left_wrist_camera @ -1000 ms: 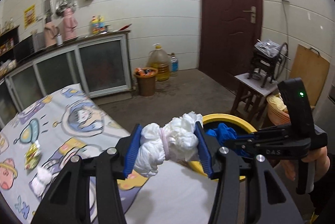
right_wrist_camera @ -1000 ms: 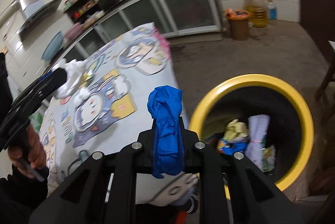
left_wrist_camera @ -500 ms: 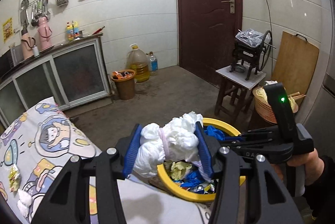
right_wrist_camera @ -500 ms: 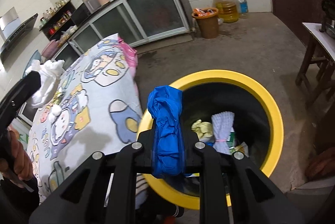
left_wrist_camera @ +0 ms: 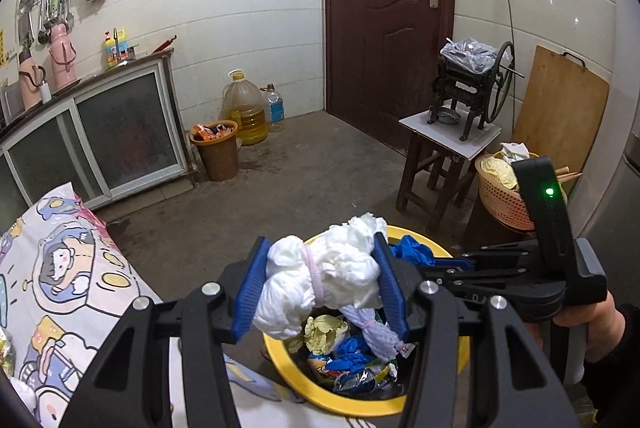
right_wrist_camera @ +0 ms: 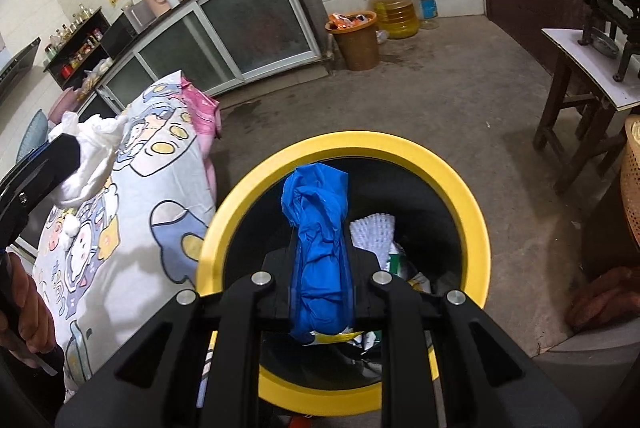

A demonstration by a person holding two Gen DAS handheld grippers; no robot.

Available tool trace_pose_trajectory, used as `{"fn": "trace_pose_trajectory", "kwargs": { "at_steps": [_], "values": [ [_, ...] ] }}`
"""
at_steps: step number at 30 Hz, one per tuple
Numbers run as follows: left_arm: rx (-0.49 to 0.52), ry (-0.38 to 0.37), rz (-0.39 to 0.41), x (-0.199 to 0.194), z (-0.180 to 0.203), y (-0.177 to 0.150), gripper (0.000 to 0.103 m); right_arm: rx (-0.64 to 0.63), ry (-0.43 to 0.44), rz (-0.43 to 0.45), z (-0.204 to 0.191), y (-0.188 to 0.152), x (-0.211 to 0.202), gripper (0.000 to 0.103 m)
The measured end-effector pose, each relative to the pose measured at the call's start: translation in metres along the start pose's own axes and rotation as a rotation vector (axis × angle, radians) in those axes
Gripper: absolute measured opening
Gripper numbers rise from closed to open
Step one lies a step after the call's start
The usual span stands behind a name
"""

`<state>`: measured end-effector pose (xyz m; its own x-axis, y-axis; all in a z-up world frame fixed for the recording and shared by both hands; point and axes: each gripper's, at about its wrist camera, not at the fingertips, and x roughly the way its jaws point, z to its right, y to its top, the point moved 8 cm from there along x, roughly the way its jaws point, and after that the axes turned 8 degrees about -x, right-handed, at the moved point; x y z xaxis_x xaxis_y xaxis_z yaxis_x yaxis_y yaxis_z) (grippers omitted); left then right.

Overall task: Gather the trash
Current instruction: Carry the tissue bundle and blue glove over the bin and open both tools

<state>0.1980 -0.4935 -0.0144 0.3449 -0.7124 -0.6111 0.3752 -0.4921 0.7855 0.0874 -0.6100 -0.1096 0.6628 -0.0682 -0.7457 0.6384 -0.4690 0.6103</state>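
Note:
My left gripper (left_wrist_camera: 320, 280) is shut on a white crumpled wad (left_wrist_camera: 320, 276) tied with a pink band, held above the near rim of the yellow-rimmed bin (left_wrist_camera: 360, 406). My right gripper (right_wrist_camera: 318, 256) is shut on a blue plastic wad (right_wrist_camera: 318, 228) and holds it over the bin's open mouth (right_wrist_camera: 460, 188). The bin holds several pieces of trash, among them a white mesh bundle (right_wrist_camera: 372, 232). The right gripper also shows in the left wrist view (left_wrist_camera: 412, 254), and the left gripper with its white wad shows in the right wrist view (right_wrist_camera: 88, 164).
A table with a cartoon-print cloth (right_wrist_camera: 120, 228) stands left of the bin, with small trash pieces (right_wrist_camera: 70, 228) on it. A wooden stool with a hand-crank machine (left_wrist_camera: 468, 96), a woven basket (left_wrist_camera: 504, 196), an orange bin (left_wrist_camera: 216, 148) and oil jugs (left_wrist_camera: 244, 108) stand around the floor.
Both grippers have swung from over the table toward the bin. The blue wad is now over the bin's opening and the white wad is over its near rim.

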Motion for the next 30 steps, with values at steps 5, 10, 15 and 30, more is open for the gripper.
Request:
{"fn": "trace_pose_trajectory", "kwargs": {
  "at_steps": [5,10,15,30],
  "values": [
    [-0.017,-0.001,-0.030,0.020,0.000,-0.005,0.048,0.006,-0.002,0.000,0.005,0.002,0.002,0.017],
    [-0.043,-0.008,-0.066,0.036,-0.002,-0.010,0.048,0.006,-0.019,-0.004,0.006,0.002,0.002,0.017],
    [-0.066,-0.004,-0.080,0.044,-0.003,-0.013,0.069,0.039,-0.031,-0.034,0.011,-0.002,0.005,0.025],
    [-0.138,0.034,-0.012,0.017,-0.030,-0.005,0.095,0.063,-0.055,-0.038,0.016,-0.009,-0.004,0.051]
  ]
}}
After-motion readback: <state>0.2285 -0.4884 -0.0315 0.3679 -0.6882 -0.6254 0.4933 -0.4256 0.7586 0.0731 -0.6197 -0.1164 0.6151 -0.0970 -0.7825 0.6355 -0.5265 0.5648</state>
